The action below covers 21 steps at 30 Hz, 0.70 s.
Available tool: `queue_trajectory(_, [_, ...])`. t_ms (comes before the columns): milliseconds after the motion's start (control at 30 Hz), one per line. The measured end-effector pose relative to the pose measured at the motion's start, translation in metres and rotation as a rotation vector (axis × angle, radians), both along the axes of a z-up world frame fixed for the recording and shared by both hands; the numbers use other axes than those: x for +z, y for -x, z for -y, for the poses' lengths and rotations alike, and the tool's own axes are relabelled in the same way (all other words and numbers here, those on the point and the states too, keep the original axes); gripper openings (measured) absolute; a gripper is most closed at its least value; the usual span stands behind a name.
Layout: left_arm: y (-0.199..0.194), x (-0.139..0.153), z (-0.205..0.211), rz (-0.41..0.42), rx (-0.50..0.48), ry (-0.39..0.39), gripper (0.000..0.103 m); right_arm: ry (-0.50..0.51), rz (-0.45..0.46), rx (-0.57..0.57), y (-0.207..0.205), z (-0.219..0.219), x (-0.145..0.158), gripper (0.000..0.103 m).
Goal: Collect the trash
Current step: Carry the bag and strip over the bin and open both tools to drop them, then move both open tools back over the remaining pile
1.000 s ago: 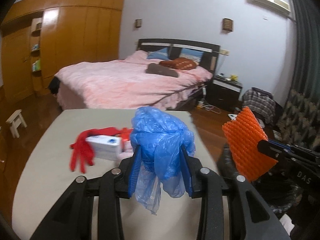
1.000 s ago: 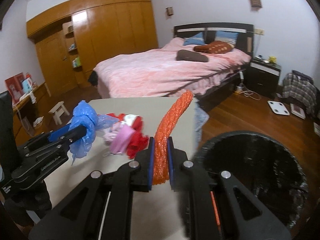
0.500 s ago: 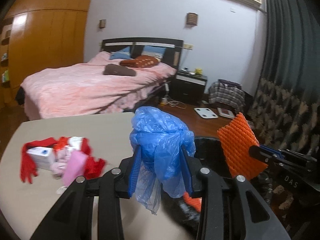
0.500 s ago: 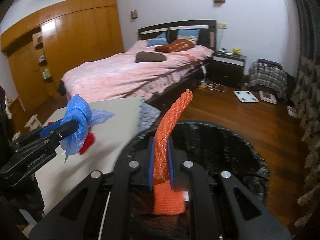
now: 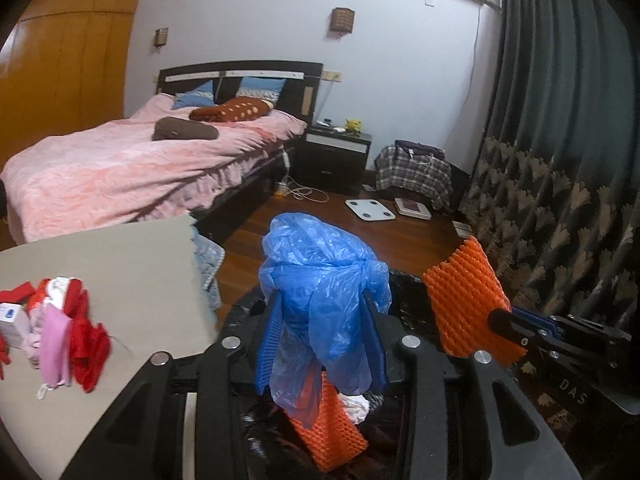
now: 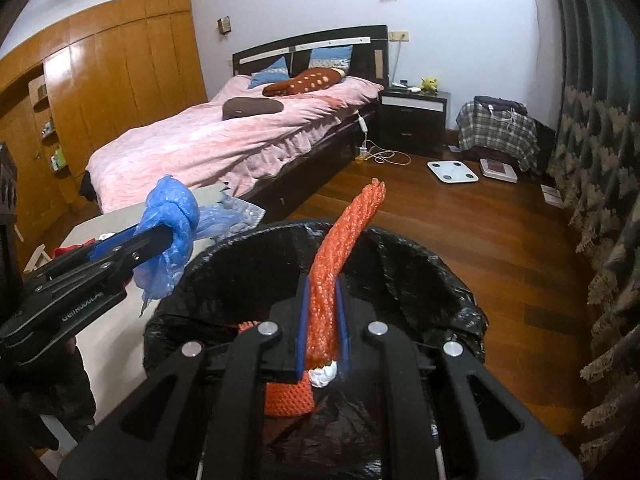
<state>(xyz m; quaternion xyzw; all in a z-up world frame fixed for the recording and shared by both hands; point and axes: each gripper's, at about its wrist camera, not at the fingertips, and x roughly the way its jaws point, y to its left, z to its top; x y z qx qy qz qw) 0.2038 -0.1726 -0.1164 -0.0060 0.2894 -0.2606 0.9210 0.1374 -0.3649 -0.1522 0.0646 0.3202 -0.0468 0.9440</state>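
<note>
**A:** so where's the trash at? Using the black-lined trash bin as the reference.

**B:** left gripper is clamped partway closed on a knotted blue plastic bag, and that bag hangs right over the bin's near edge. Right gripper is squeezed almost fully closed on an orange foam net sleeve, which sticks up above the bin's opening.

**A:** anything in the bin?

**B:** yeah, another orange foam net and a white crumpled bit lie down inside on the liner. Can't tell what the white thing is.

**A:** and the rest?

**B:** left of the bin there's a beige table, with a pile of red and pink scraps plus a small white box well away from the bin.
</note>
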Motion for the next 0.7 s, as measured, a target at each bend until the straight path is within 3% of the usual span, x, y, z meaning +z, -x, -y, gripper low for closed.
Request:
queue_trajectory(133, [-0.005, -0.008, 0.007, -0.026, -0.023, -0.004, 0.040, -0.001, -0.014, -0.015, 0.001, 0.006, -0.007, 0.014])
queue_trajectory(267, [-0.007, -0.013, 0.007, -0.041, -0.033, -0.006, 0.051, 0.007, -0.026, -0.034, 0.002, 0.010, -0.013, 0.016])
queue_trajectory(400, [-0.007, -0.013, 0.002, -0.046, -0.024, 0.011, 0.072, 0.016, -0.026, -0.047, 0.003, 0.010, -0.014, 0.035])
queue_trajectory(433, [-0.007, -0.013, -0.001, -0.043, -0.018, 0.015, 0.074, 0.018, -0.023, -0.048, 0.003, 0.010, -0.013, 0.038])
queue_trajectory(533, [-0.006, -0.010, -0.012, -0.031, 0.010, 0.014, 0.075, 0.026, -0.008, -0.056, 0.003, 0.009, -0.010, 0.068])
queue_trajectory(600, [-0.004, -0.007, -0.022, -0.016, 0.044, 0.013, 0.084, 0.035, 0.008, -0.065, 0.005, 0.007, -0.006, 0.092])
queue_trajectory(700, [-0.001, 0.000, -0.042, 0.011, 0.099, 0.002, 0.090, 0.054, 0.036, -0.054, 0.006, -0.003, 0.002, 0.094])
